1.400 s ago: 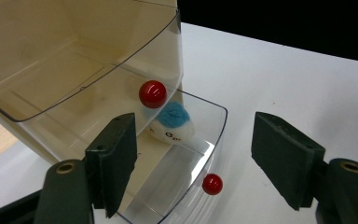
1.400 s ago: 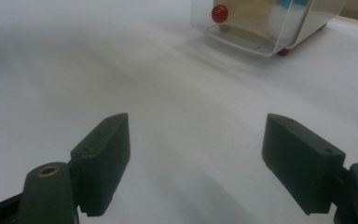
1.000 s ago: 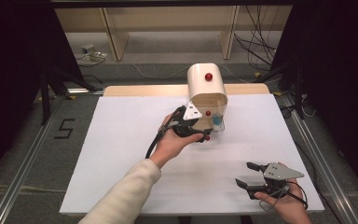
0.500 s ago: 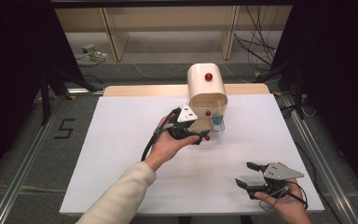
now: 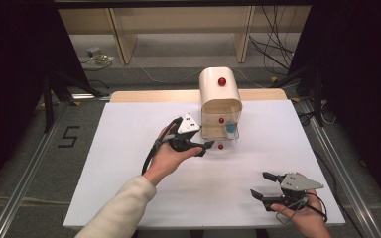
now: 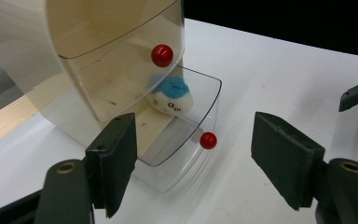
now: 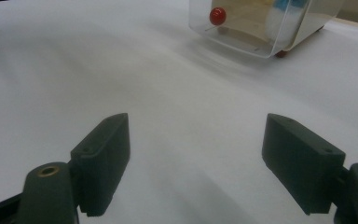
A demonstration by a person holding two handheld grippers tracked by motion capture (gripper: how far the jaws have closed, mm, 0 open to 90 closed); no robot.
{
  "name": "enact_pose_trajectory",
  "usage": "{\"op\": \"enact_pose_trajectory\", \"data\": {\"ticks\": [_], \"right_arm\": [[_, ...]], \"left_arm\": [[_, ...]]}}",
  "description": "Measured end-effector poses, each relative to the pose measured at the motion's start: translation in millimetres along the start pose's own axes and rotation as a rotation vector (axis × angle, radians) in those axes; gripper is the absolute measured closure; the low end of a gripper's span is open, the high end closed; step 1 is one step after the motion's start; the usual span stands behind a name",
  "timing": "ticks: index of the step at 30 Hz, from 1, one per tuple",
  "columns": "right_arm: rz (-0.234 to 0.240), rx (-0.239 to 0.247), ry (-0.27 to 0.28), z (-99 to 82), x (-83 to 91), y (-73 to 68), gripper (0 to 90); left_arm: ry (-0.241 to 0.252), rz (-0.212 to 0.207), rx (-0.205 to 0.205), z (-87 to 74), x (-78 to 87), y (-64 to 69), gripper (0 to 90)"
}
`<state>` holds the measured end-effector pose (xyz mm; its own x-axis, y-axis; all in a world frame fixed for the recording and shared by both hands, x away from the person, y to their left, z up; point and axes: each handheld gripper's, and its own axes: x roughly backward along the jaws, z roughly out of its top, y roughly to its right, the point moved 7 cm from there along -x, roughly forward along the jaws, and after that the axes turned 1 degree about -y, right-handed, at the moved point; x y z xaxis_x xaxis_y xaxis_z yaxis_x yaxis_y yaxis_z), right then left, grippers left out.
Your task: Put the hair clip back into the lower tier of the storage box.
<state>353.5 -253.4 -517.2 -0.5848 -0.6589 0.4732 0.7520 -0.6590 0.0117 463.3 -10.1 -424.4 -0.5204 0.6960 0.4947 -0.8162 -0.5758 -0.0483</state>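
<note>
Floor marking "5" [image 5: 70, 136] beside table [image 5: 129, 198].

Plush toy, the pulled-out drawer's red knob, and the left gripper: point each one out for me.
plush toy [image 6: 170, 95], left gripper view, on its blue-and-white body
drawer knob [image 6: 208, 140], left gripper view, on the red ball
left gripper [image 5: 206, 147], high view, between its open fingertips

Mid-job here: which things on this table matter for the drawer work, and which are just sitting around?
In play:
- cabinet with clear drawers
- bottom drawer, pulled out, red knob
- blue-and-white plush toy in it
- left gripper, open, at the drawer
- right gripper, open, apart

Lying about:
- cables on the floor
- shelf frame behind
</note>
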Motion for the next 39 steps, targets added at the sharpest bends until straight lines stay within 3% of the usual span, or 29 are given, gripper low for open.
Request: {"op": "enact_pose_trajectory", "data": {"ticks": [18,26,39], "right_arm": [[-0.002,0.0,0.0,0.0,0.2,0.4,24.1],[-0.003,0.001,0.0,0.0,0.3,0.0,24.1],[-0.001,-0.004,-0.004,-0.4,-0.6,-1.1,24.0]], "left_arm": [[0.019,-0.004,-0.014,-18.1,25.9,0.8,30.9],[0.018,-0.016,-0.036,-44.2,47.3,2.1,30.0],[0.027,0.024,0.003,-96.4,83.5,-7.3,29.9]]}}
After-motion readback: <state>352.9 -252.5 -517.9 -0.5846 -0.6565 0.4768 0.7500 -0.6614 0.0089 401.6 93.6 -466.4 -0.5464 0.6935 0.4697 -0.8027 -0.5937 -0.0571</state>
